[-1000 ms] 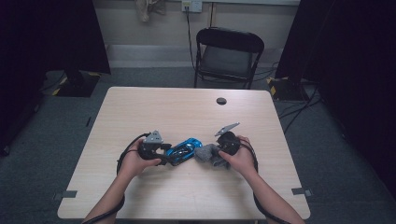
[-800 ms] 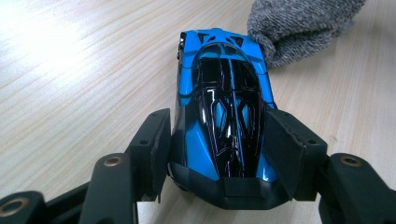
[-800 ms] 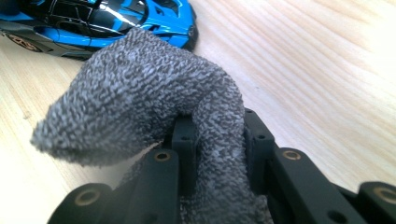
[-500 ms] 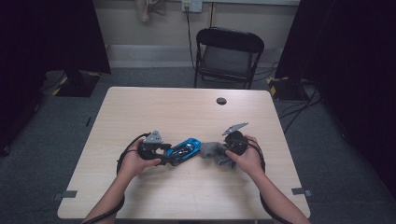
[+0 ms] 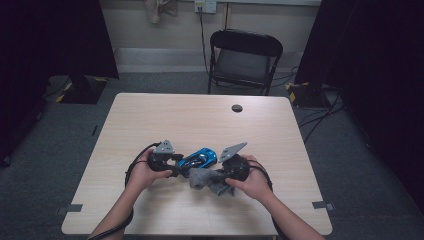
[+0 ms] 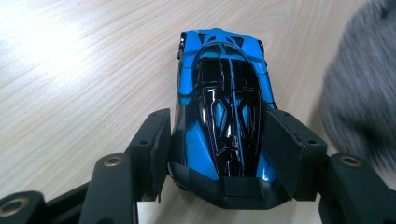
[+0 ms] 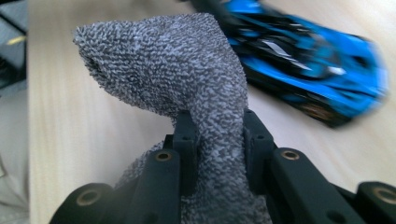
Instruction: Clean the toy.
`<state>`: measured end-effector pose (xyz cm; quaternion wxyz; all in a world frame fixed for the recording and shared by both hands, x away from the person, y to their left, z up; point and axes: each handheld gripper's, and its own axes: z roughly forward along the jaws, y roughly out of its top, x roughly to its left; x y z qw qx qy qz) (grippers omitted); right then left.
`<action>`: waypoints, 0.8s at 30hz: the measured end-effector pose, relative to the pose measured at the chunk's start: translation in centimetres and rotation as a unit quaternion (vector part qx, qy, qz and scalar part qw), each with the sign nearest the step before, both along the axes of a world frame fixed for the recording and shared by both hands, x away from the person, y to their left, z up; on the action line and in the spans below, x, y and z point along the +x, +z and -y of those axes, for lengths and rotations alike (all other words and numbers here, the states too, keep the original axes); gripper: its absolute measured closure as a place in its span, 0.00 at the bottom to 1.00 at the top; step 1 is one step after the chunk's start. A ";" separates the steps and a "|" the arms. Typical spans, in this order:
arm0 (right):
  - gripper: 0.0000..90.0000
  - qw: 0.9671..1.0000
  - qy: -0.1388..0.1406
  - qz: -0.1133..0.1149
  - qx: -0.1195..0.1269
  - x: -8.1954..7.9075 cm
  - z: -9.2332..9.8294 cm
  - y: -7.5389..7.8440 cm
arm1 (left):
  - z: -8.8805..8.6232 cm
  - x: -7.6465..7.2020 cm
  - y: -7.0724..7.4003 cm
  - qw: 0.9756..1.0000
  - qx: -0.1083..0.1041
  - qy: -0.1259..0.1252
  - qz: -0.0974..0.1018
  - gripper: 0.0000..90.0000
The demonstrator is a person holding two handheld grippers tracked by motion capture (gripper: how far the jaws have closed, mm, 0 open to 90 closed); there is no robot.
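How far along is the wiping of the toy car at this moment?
Done: left gripper clamps the blue toy car on the table; right gripper pinches the grey cloth. In hand: cloth sits beside the car. Left: the wipe itself, judging by the gap.

the high view is dim and slightly soft. the room around the table (image 5: 150, 120) is nearly black at the left and right edges of the frame, while the tabletop is evenly lit from above with only faint shadows under the hands. the left gripper view is bright and mostly sharp; glare washes out the wood at the upper left, thin highlights streak the glossy blue toy car (image 6: 224, 102), and the grey cloth (image 6: 359, 98) at the right edge is blurred. in the right gripper view the cloth is crisp, the car at upper right smeared.
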<state>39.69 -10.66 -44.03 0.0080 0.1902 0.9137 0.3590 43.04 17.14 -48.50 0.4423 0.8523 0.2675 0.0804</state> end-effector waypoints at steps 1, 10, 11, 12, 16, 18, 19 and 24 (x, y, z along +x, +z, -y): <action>0.80 1.000 0.010 0.001 -0.005 -0.2 -0.6 -0.2 | 0.0 0.0 0.0 1.000 -0.001 0.000 -0.002 0.47; 0.80 0.999 0.036 0.007 -0.025 -0.5 -4.2 -2.2 | 0.0 0.0 0.0 1.000 0.000 0.001 -0.001 0.47; 0.80 0.999 0.034 0.008 -0.028 -0.4 -4.4 -2.3 | 0.0 0.0 0.0 1.000 0.000 0.001 -0.001 0.47; 0.80 0.999 0.032 0.005 -0.029 -0.2 -4.5 -2.5 | 0.0 -0.1 0.0 1.000 -0.001 0.001 -0.001 0.47; 0.80 0.999 0.012 0.008 -0.030 0.6 -4.5 -2.8 | 0.0 -0.1 0.0 1.000 -0.001 0.000 0.001 0.47; 0.80 1.000 0.005 0.007 -0.029 0.8 -4.3 -2.9 | 0.0 -0.1 0.0 1.000 -0.002 0.000 0.001 0.47; 0.80 1.000 0.001 0.007 -0.029 0.9 -4.2 -2.9 | 0.0 -0.1 0.0 1.000 -0.002 0.000 0.001 0.47; 0.80 1.000 -0.006 0.011 -0.027 1.3 -3.7 -3.0 | 0.0 -0.1 0.0 1.000 -0.001 0.000 0.001 0.47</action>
